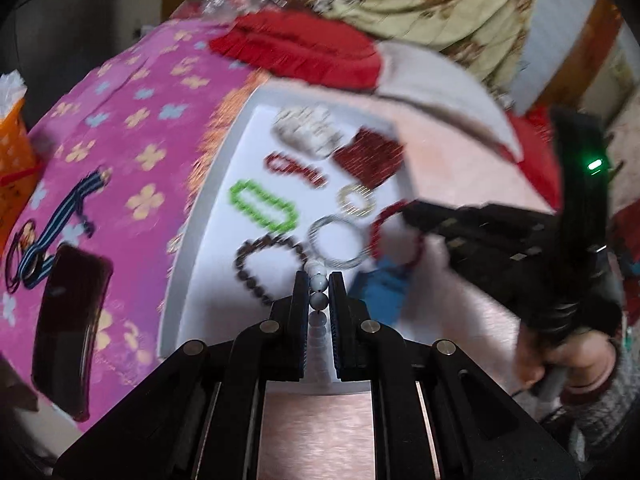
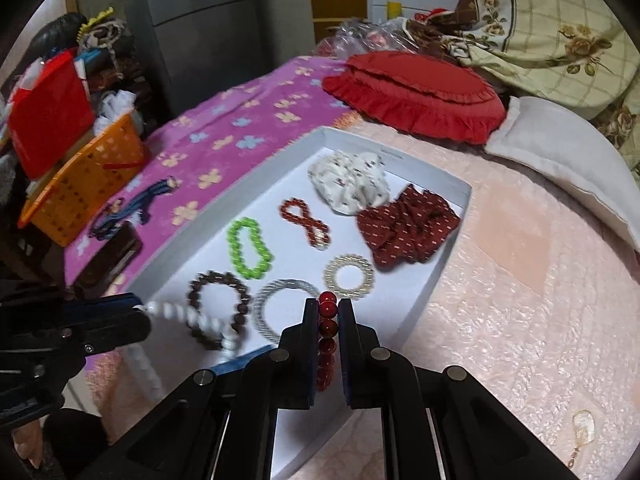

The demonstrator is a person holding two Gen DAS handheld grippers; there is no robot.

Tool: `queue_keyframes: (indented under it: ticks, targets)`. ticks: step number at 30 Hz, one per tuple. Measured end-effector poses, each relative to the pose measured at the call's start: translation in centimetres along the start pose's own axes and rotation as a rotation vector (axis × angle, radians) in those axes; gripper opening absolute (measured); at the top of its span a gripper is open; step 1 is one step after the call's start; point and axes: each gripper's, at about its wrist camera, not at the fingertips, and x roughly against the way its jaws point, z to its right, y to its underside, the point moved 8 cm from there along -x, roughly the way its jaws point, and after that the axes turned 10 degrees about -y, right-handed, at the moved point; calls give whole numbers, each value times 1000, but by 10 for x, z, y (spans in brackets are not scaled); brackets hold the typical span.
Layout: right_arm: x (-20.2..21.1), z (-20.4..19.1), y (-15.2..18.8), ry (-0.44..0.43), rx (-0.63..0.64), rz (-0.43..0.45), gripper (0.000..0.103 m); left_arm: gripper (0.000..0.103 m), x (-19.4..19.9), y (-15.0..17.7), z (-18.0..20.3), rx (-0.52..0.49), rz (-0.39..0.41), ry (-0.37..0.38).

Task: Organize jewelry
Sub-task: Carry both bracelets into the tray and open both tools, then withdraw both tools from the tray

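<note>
While both hover at the white tray's [image 2: 448, 216] near edge, left gripper [image 1: 319, 280] pinches a white bead bracelet [image 1: 318, 300]; right gripper [image 2: 329, 306] pinches a red bead bracelet [image 2: 327, 340].

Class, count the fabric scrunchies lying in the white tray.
2, both at the tray's far end: white scrunchie at the back, dark red scrunchie just in front. None seem hidden.

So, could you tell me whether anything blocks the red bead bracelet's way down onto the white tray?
Nothing visible does. The right hand-held gripper holds the red bead bracelet over the white tray, whose near right floor shows bare beside the silver ring bracelet.
</note>
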Motion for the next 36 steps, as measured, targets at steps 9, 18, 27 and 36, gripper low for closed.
queue_keyframes:
  ticks: [9,18,27,36]
  targets:
    - [-20,16,3,28,-43,-44,9,8,-34,11,-28,-15,-63,-172]
    - [-2,18,1,39,-52,26,41,9,-11,-12,-19,1,84,-142]
    - [3,27,20,174,-2,7,41,10,8,-33,-35,148,208,-104]
    - [19,44,21,150,-109,46,41,24,6,-42,-34,158,281,-191]
